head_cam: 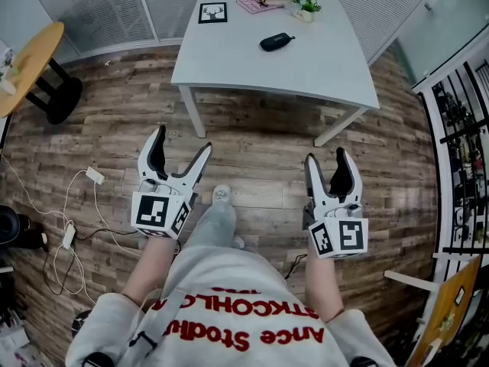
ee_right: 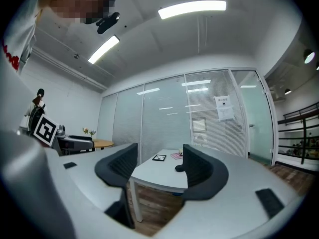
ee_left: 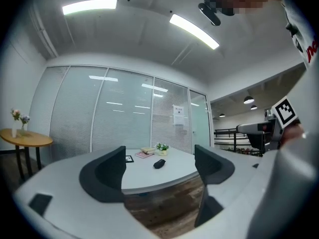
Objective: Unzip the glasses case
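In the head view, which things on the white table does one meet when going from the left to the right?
framed picture → glasses case → potted plant

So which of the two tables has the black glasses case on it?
The white rectangular table ahead, holding the black oval glasses case; the round wooden table at left does not.
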`<state>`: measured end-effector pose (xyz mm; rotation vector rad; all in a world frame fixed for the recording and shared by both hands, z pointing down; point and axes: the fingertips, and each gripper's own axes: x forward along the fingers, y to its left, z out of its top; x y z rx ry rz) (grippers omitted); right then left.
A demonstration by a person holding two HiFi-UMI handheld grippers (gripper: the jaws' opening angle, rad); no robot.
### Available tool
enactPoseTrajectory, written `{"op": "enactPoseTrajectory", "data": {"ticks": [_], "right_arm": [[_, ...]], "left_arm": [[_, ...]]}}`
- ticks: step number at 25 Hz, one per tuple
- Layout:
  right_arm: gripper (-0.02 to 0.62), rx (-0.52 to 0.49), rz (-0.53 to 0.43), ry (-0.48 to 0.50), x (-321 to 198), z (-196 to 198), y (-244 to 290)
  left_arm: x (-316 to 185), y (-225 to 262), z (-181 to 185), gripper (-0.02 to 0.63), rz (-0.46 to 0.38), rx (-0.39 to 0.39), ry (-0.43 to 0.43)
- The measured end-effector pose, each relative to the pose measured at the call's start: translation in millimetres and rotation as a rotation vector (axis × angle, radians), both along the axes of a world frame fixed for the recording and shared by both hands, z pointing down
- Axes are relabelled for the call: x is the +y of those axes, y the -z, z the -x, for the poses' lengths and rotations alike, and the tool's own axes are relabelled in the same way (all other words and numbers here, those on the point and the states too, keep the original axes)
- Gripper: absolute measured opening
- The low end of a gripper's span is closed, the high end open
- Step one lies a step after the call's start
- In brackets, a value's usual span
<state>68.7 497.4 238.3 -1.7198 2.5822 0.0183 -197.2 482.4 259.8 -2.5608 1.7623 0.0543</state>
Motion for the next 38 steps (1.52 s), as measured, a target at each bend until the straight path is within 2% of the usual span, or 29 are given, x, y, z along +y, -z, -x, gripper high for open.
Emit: {"op": "enactPoseTrajectory", "data": {"ticks": [5,14,20,25,30,38], "right_arm": [[0.285,0.006,-0.018,-0.004,-65,3,6],[0.293,0.029,-0.027,-0.036,-188,19,19],[0.291,0.035,-0.015,-0.063,-247,12,20],[0.291,0.039,-0.019,-0.058,-294,-3,15],[0.291,0.031,-0.016,0.004,-370,-17,6],[0.291,0.079,-0.021,0.176,-523,-52,12]], "left_arm": [[-71,6,4,0.441,-0.013,0.003,0.014],[-213,22,11,0.445,-0.051,0.010,-0.037],[-274,22,10,0.445,-0.035,0.000,-0.064],[-315,10,5,0.445,-0.012,-0.010,-0.043],[-374,0,-11,0.445,0.008,-0.016,0.008],[-483,-8,-52,0.445,0.031,-0.012,0.125]]}}
